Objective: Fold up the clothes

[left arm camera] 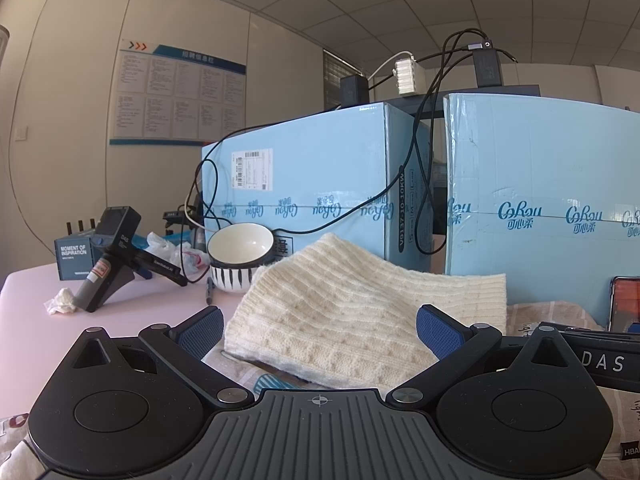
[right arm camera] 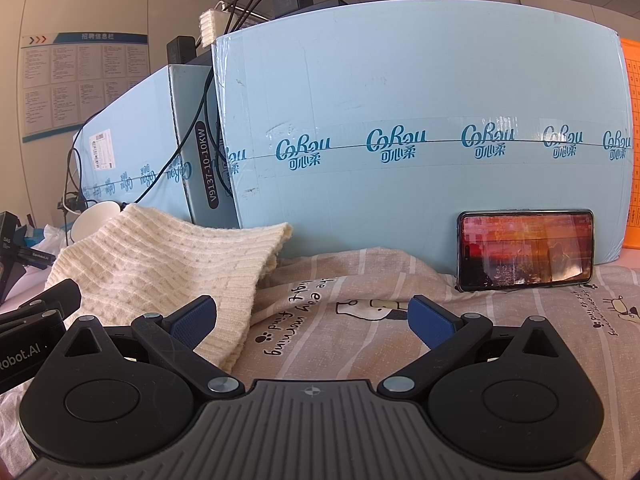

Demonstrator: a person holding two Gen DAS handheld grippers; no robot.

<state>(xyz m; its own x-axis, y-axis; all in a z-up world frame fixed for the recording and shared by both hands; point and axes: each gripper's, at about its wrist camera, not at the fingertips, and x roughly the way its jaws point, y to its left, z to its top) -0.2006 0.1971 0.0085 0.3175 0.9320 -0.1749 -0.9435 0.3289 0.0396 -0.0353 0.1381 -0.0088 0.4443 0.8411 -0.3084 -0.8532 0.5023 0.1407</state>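
Two pale-blue cartons (right arm camera: 420,120) fill background, tape printed "CoRou" with Chinese characters; carton edge reads "V9137-10-10KW".

Printed beige garment (right arm camera: 400,320) spread on table, English lettering upside down, illegible.

Cream knit sweater (left arm camera: 340,312) lies on top of it, long axis running left-right, directly ahead of left gripper (left arm camera: 320,330), ahead-left of right gripper (right arm camera: 314,318). Left judged nearer.

Both grippers spread wide, holding nothing.

Phone (right arm camera: 526,250) leans on carton.

Small box (left arm camera: 74,256) reads "MOMENT OF INSPIRATION".
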